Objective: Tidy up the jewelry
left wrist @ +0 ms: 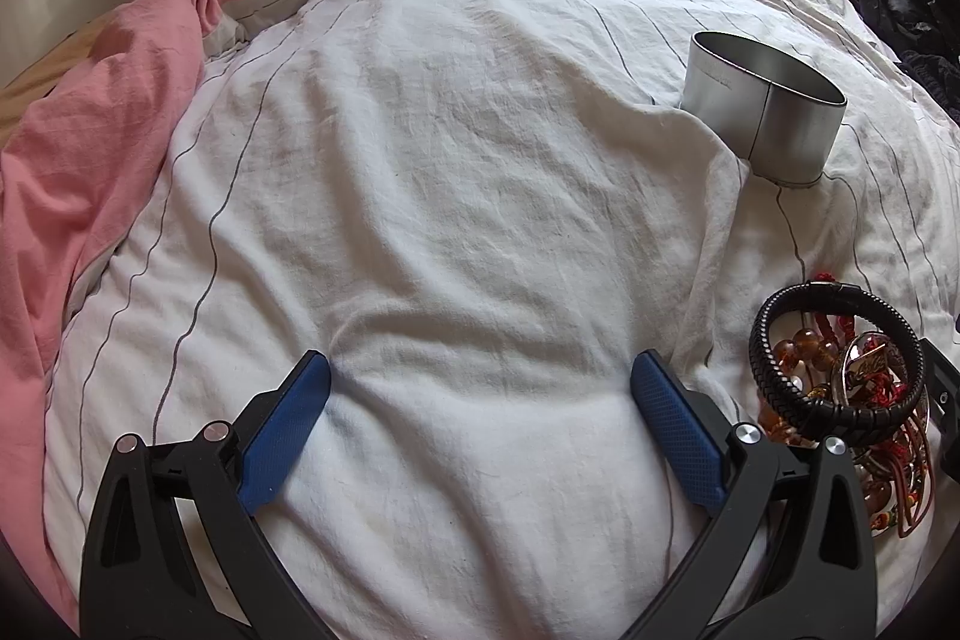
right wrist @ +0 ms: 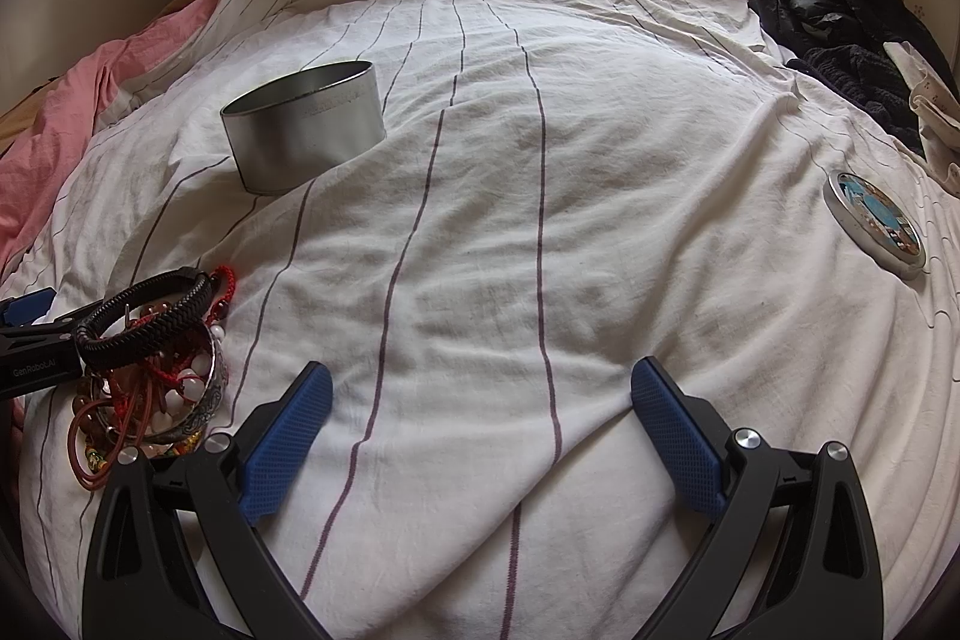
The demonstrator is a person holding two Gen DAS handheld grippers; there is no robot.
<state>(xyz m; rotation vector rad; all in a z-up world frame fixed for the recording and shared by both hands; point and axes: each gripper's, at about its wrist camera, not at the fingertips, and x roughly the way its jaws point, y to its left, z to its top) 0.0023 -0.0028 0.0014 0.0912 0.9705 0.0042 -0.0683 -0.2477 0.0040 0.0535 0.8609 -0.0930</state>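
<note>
Your left claw (left wrist: pixel 480 370) is resting nearest the lens, jaws spread wide and holding nothing, with only white sheet (left wrist: pixel 456 172) between the blue pads (left wrist: pixel 287 436). Your right claw (right wrist: pixel 481 379) is sitting just as wide and just as empty over the bed.

The jewelry pile (left wrist: pixel 840 400) is lying at about 3 o'clock from the left claw, just beside its right finger, and at about 9 o'clock from the right claw. A black braided bracelet (right wrist: pixel 147 319) is sitting on top of beads and red cords. The open tin (right wrist: pixel 306 124) is standing upright toward 11 o'clock in the right view, apart from the pile.

You are probably setting up the first pick. Take the top bracelet alone, pinching across its band, and lift straight so the cords below are not dragging along. Lower it well inside the tin's rim, since the soft bedding could be letting the tin tip.

Only the right view is showing the lid (right wrist: pixel 876 223) lying flat toward 2 o'clock, and a bit of the left claw behind the pile.
</note>
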